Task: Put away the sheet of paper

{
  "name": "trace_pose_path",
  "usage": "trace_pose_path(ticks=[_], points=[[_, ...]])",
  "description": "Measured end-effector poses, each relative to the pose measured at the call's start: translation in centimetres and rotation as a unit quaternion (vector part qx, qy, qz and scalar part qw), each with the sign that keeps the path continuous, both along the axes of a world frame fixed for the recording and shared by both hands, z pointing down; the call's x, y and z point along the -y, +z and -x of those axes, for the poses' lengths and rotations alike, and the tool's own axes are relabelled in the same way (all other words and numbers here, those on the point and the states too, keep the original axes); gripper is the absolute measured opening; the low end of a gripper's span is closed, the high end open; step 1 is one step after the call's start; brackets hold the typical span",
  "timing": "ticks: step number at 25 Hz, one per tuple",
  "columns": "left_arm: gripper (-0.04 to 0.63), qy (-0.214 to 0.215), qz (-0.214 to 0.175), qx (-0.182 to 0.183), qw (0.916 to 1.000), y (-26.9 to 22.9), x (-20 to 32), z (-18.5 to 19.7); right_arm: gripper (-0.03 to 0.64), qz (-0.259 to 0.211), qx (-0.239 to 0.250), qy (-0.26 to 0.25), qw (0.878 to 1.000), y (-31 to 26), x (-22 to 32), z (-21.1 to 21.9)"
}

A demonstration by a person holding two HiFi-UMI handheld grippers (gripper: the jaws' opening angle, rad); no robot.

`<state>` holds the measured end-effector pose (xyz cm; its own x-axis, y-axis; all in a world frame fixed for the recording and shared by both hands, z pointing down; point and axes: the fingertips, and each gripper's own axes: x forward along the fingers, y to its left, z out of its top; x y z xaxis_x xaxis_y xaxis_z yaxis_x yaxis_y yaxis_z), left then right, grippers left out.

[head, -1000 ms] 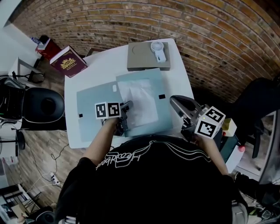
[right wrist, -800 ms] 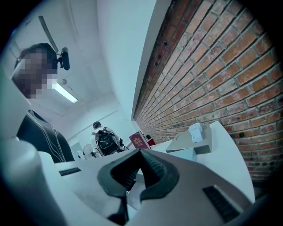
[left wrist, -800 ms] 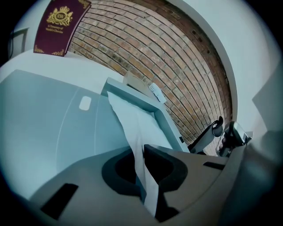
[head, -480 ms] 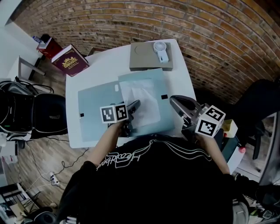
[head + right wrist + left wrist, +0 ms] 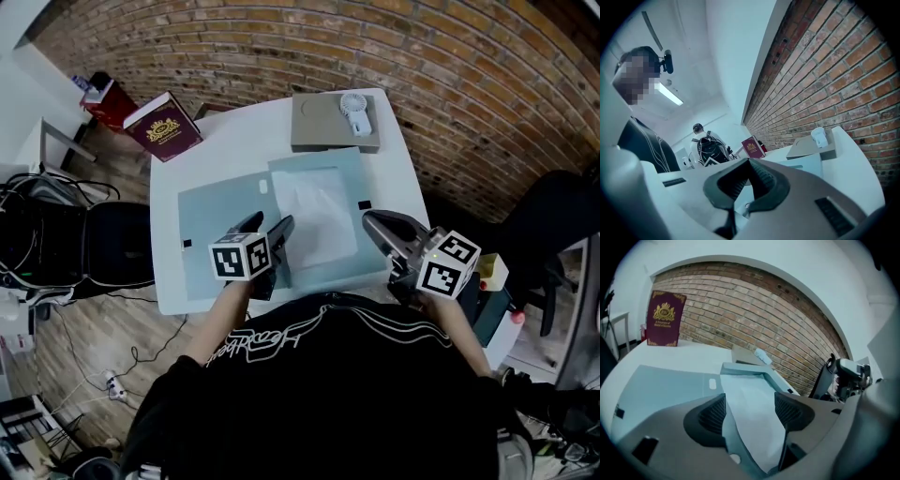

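From above, a white worktop [image 5: 234, 141] stands by a brick wall. An open blue folder [image 5: 211, 220] lies flat on it. The paper [image 5: 323, 211] lies on the right half of the folder. The left hand-held gripper [image 5: 270, 225] is over the near edge of the folder, between its two halves. The right hand-held gripper [image 5: 373, 220] is just beside the folder's right edge, over the worktop's side. At the far end sits a flat grey box [image 5: 319, 127] with a small white fan [image 5: 354, 112] on top. A dark red book [image 5: 167, 125] stands near the far left corner.

In the left gripper view, the jaws are opening and stand spread wide. The paper shows in the gap between them, but the pads do not touch it. The book stands upright ahead, to the left.

In the right gripper view, the jaws are pressed together at the tips, with nothing between them. This gripper points up and along the wall. Far off, a person with a backpack [image 5: 708, 145] is turned away.
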<state>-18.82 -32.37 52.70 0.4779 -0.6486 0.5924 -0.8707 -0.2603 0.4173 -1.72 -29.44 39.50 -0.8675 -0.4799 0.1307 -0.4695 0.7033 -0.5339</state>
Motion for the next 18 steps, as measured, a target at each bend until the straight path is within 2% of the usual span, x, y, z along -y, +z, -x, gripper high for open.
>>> trace_pose_path(ticks=[4,8,10,14,16,18], points=[[0.304,0.071,-0.054,-0.013,0.996,-5.4,-2.3,-0.7,0.002,-0.003,-0.002,0.0,1.0,-0.8,-1.2,1.8],[0.144,0.109,-0.083,-0.044,0.9896,-9.8,-4.6,-1.2,0.002,0.001,0.006,-0.002,1.0,-1.2,-2.6,3.2],[0.073,0.123,-0.094,-0.073,0.9853,-11.7,-5.8,-1.4,0.002,0.004,0.009,-0.005,1.0,-1.1,-3.4,3.8],[0.044,0.153,-0.117,-0.149,0.9699,-14.7,-8.7,-2.0,0.001,0.006,0.012,-0.002,1.0,-0.9,-5.1,4.7],[0.041,0.162,-0.131,-0.158,0.9652,-15.3,-9.8,-1.9,0.002,0.008,0.016,0.008,1.0,-0.7,-5.7,4.8],[0.038,0.165,-0.139,-0.151,0.9646,-15.5,-10.7,-1.7,0.0,0.009,0.022,0.015,1.0,-0.7,-6.5,4.9]])
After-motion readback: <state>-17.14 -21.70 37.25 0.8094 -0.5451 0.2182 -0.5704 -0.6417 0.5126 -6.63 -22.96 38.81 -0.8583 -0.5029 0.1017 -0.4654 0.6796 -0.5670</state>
